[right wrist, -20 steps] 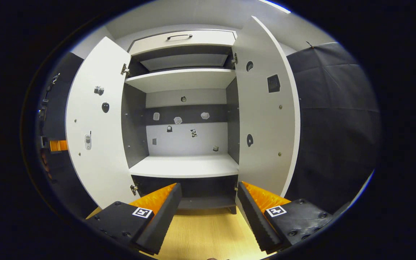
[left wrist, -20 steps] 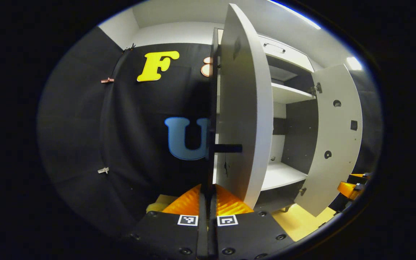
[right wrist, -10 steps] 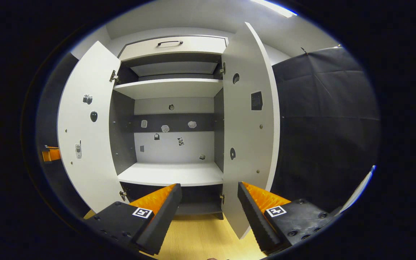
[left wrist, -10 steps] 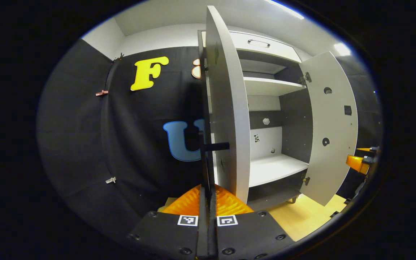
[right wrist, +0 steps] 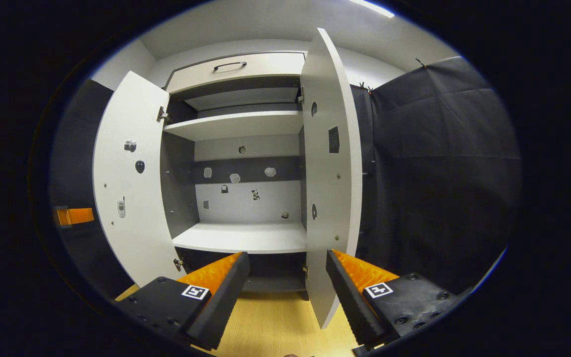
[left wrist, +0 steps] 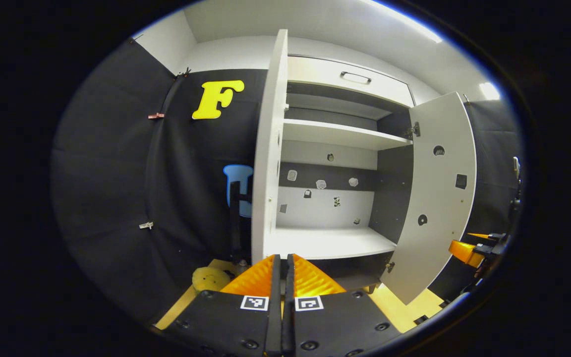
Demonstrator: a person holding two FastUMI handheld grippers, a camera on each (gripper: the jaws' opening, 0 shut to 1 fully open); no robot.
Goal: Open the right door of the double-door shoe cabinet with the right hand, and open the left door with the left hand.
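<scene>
The white shoe cabinet point(left wrist: 332, 134) has both doors swung open. In the left gripper view its left door point(left wrist: 266, 163) is edge-on, with its black bar handle point(left wrist: 235, 218) on the outer face, left of my fingers. My left gripper point(left wrist: 280, 265) is shut with nothing between its fingers, just below the door's lower edge. The right door point(left wrist: 439, 198) stands open at the right, and my right gripper point(left wrist: 464, 250) shows beyond it. In the right gripper view my right gripper point(right wrist: 288, 270) is open and empty, facing the cabinet's inside, close to the right door point(right wrist: 330, 198). The left door point(right wrist: 127, 188) is at the left.
Two white shelves point(right wrist: 246, 237) and a top drawer with a handle point(right wrist: 228, 64) sit inside the cabinet. The floor point(right wrist: 275, 322) is pale wood. A yellow round object point(left wrist: 208, 278) lies on the floor by the left door. Black cloth walls flank the cabinet.
The left door's bar handle, earlier in line with my shut left fingers, now stands apart to their left. The left door looks more edge-on. The right door has swung a little wider.
</scene>
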